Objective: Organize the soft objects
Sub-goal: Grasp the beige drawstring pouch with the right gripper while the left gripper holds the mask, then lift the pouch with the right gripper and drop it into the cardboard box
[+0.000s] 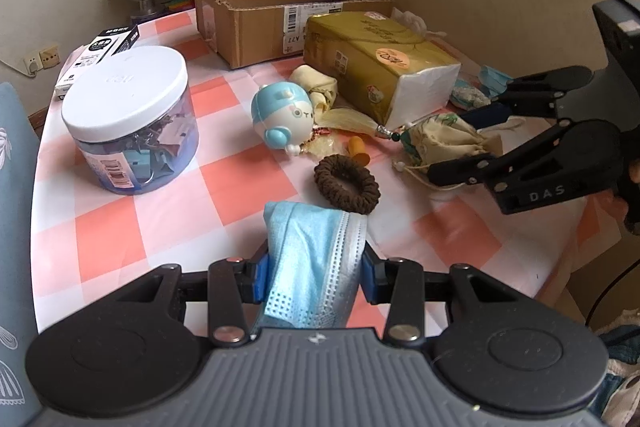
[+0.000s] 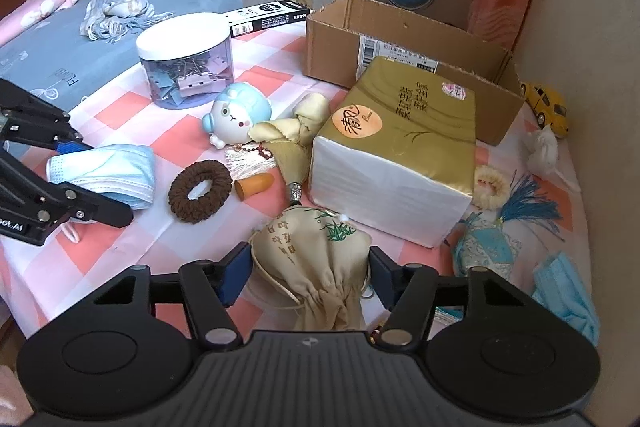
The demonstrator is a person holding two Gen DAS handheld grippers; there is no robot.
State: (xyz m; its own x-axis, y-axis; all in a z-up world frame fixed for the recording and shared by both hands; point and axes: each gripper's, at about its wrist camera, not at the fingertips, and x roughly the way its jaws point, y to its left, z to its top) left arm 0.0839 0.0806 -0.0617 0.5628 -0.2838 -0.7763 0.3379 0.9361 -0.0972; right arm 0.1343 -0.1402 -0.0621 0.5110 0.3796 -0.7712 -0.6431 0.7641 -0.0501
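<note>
Lying folded and crumpled, a pale blue face mask with white pleated edges sits on a pink-and-white checked tablecloth, near the table's front edge. The left gripper has its 2 blue-padded fingers pressed against the mask's 2 sides, closed about as far as the bunched fabric allows.

A cream drawstring pouch, printed with green bamboo leaves and gold lettering, lies on its side with its gathered neck toward the camera. The right gripper straddles it, jaws roughly half open, with both pads just beside the pouch; whether they touch it cannot be told.

Between the 2 grippers lies a brown hair scrunchie, with a small orange rubber fingertip just beside it. Beyond them lie a blue-and-white toy figure, a cream cloth bow and a white tassel. A gold tissue pack stands just behind the pouch, touching an open cardboard box at the back. A clear jar with a white lid, holding binder clips, stands well to the left.

To the right of the tissue pack are a cream scrunchie, a blue tassel, a blue patterned pouch and a second blue mask, close to the wall. Bare cloth shows in front of the jar and around the brown scrunchie.
</note>
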